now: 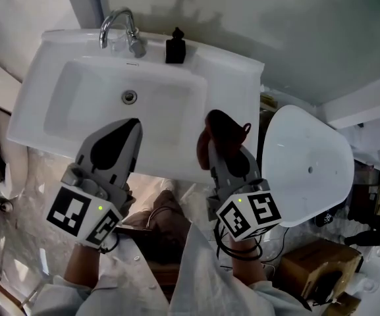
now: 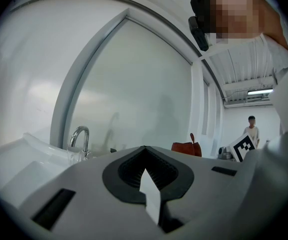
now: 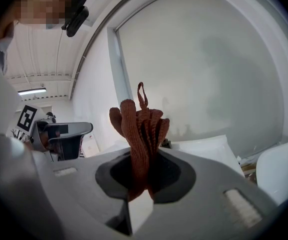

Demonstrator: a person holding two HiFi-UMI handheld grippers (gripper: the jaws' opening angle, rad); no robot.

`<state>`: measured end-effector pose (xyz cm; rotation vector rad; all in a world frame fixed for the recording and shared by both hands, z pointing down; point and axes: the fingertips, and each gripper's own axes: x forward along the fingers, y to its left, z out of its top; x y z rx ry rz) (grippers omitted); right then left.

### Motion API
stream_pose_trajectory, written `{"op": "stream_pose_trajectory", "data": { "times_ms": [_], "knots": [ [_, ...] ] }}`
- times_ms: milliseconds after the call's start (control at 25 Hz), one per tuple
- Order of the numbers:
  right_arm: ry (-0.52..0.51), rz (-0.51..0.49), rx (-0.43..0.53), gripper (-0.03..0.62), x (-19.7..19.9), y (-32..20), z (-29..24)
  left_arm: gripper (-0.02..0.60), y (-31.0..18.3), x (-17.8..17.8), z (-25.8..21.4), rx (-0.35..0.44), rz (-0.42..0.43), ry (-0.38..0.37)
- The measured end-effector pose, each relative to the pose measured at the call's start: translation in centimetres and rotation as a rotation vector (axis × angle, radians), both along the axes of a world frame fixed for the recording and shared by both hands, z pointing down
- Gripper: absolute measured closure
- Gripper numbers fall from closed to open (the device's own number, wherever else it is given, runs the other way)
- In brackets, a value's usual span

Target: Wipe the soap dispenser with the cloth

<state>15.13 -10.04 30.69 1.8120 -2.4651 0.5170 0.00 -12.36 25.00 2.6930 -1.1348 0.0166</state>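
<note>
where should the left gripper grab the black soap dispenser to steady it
Grip the soap dispenser across its boxy body, below the pump, coming from the front over the basin: it stands upright on the back ledge of the sink, with the faucet at its left and wall behind. The left gripper must open first.

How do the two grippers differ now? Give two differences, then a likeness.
The left gripper is shut on nothing; the right gripper clamps a rust-red cloth. The left gripper hangs over the sink basin, the right gripper over its right rim. Both point toward the wall.
</note>
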Motion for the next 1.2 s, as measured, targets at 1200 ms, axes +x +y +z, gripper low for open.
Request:
{"op": "stream_pose_trajectory", "data": {
  "times_ms": [1200],
  "knots": [
    [0.066,0.109,0.059,0.539,-9.6,14.0,-2.6,0.584,12.2,-7.5,-1.5,0.044,0.132,0.075]
  ]
}}
